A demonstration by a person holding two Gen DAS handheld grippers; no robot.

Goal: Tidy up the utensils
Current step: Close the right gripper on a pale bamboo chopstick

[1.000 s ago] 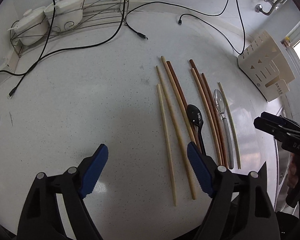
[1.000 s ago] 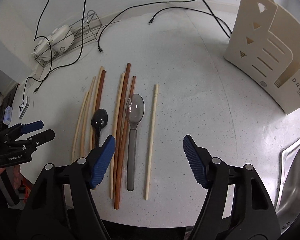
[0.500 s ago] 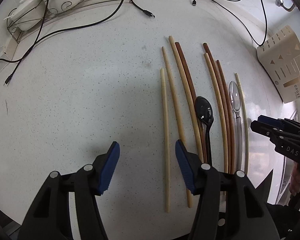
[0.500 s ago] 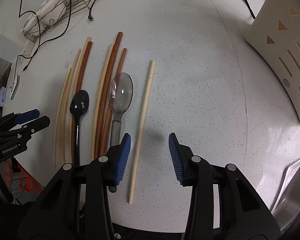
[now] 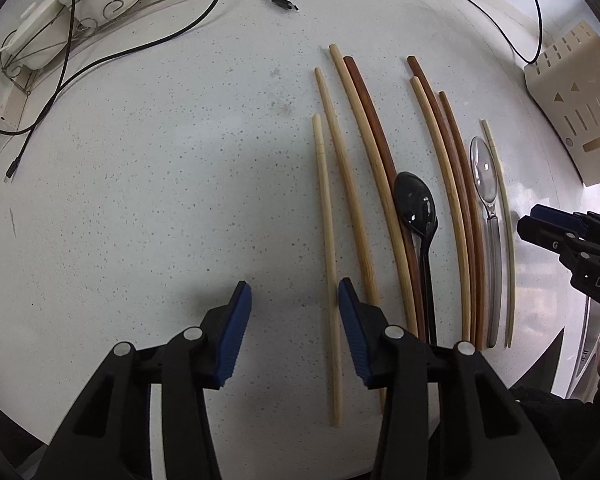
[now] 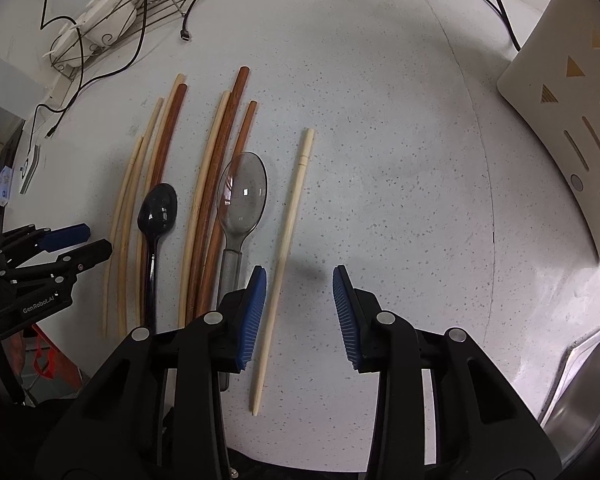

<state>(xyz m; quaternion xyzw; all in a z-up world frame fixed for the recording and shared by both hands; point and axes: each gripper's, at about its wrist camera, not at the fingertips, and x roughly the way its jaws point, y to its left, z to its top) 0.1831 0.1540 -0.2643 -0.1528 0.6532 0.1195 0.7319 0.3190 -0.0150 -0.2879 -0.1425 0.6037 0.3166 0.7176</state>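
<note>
Several pale and brown chopsticks lie side by side on the white speckled counter, with a black spoon [image 5: 416,204] [image 6: 158,210] and a clear spoon [image 5: 485,176] [image 6: 242,194] among them. My left gripper [image 5: 295,320] is open and empty, low over the leftmost pale chopstick [image 5: 327,264], which lies between its fingers. My right gripper [image 6: 300,312] is open and empty; the rightmost pale chopstick [image 6: 288,248] lies just inside its left finger. Each gripper shows in the other's view: the left one [image 6: 82,242], the right one [image 5: 540,226].
A cream utensil holder with slots [image 5: 580,104] [image 6: 572,128] stands at the right. A wire rack with white lidded dishes [image 5: 72,12] [image 6: 100,24] and black cables [image 5: 172,36] lie at the back. A steel sink edge [image 6: 588,384] is at the lower right.
Both grippers have moved down and forward toward the counter and their jaws have narrowed. The left one now straddles the leftmost chopstick, the right one the rightmost.
</note>
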